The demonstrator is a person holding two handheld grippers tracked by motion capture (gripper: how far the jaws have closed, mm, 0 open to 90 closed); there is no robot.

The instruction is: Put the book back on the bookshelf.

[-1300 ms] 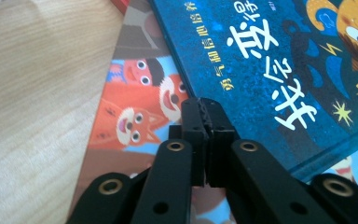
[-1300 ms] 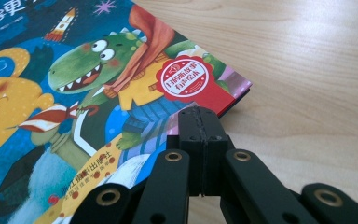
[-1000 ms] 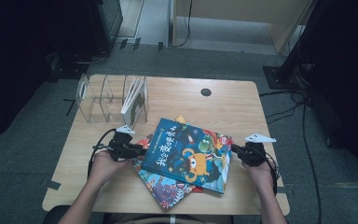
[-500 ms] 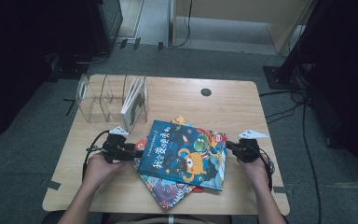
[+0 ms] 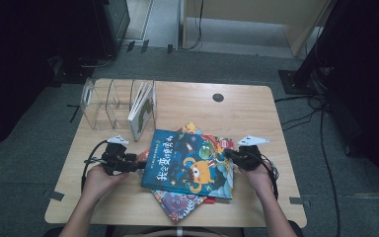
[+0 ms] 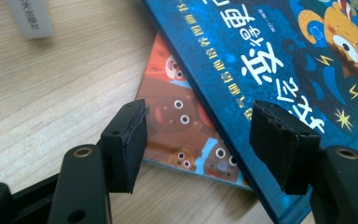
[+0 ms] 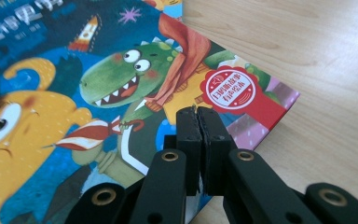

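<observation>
- Toward the table's (image 5: pixel 256 101) left rear stands a clear acrylic rack (image 5: pixel 109 104), with a thin book (image 5: pixel 143 109) upright in its rightmost slot; the other slots look unfilled.
- Near the front left, the left tool (image 5: pixel 139 165) sits just off the blue book's left edge. Its jaws have just been opening and now stand well apart with nothing between the pads, as the left gripper view shows; the tool (image 6: pixel 198 140) hovers over the book edges without pressing on either.
- At the middle, the blue picture book (image 5: pixel 193 162) lies flat and slightly askew on top of an orange-red book (image 5: pixel 177 203), whose corners peek out below and to the left.
- Its cover is glossy deep blue with white characters, a yellow-orange monster, a green dinosaur in a red scarf and a red round seal near one corner (image 7: pixel 228 88).
- Judging by its look, it is a thin, light book that is stiff enough to lift by an edge but slick, so a pinch well in from a corner would likely hold better.
- On the right, the right tool (image 5: pixel 228 154) has its jaws pressed together on the book's right edge; the right gripper view shows the pads (image 7: pixel 189 128) closed over the cover margin.
</observation>
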